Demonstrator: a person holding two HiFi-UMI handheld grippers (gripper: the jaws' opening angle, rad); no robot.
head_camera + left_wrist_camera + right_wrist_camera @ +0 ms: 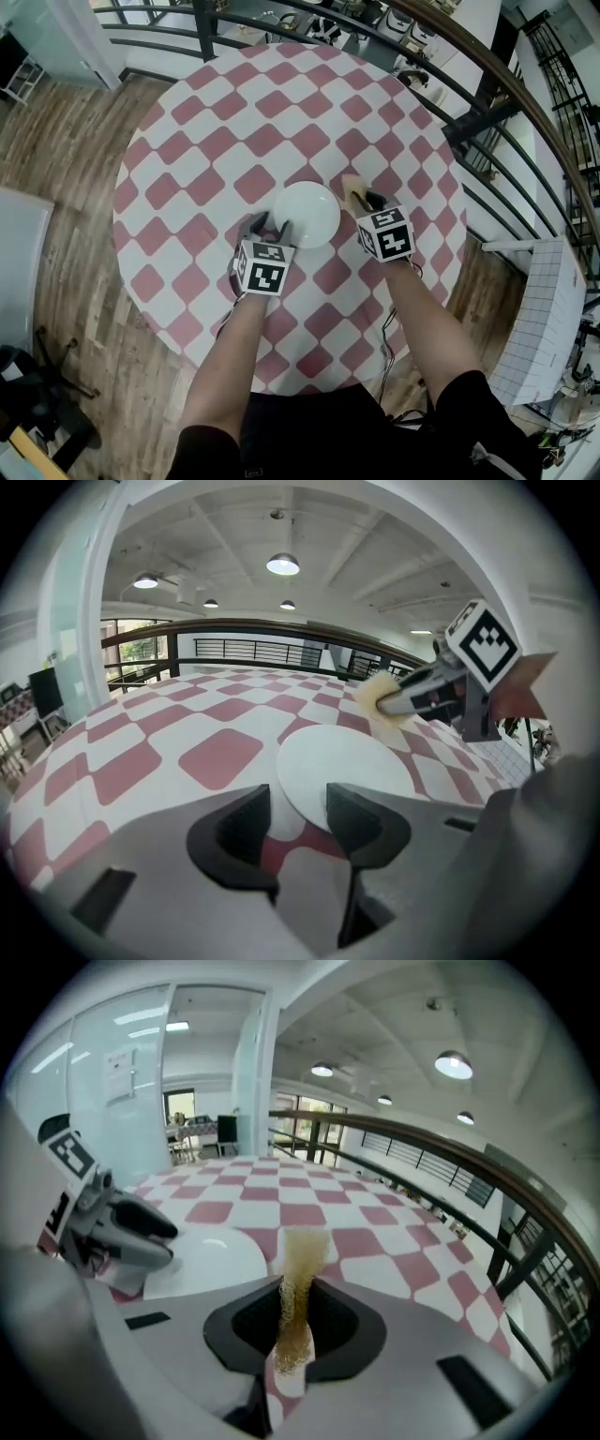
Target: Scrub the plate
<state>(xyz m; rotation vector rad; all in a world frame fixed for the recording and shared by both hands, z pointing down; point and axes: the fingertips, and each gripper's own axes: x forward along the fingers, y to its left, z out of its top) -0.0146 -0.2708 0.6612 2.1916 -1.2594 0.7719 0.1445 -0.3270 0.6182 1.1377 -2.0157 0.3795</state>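
Observation:
A white plate (307, 214) lies on the middle of the round checkered table (206, 141). My left gripper (266, 225) is at the plate's near left rim. In the left gripper view it (298, 810) stands open, and the plate (352, 766) has its near rim between the two pads without being pressed. My right gripper (366, 199) is at the plate's right side, shut on a yellowish sponge (353, 187). In the right gripper view the sponge (302, 1269) is squeezed thin and stands upright between the jaws (298, 1312), beside the plate (211, 1260).
The red and white table ends close to my body, with wooden floor (66, 159) to its left. A dark curved railing (450, 56) runs round the far and right sides. Only the plate is on the table.

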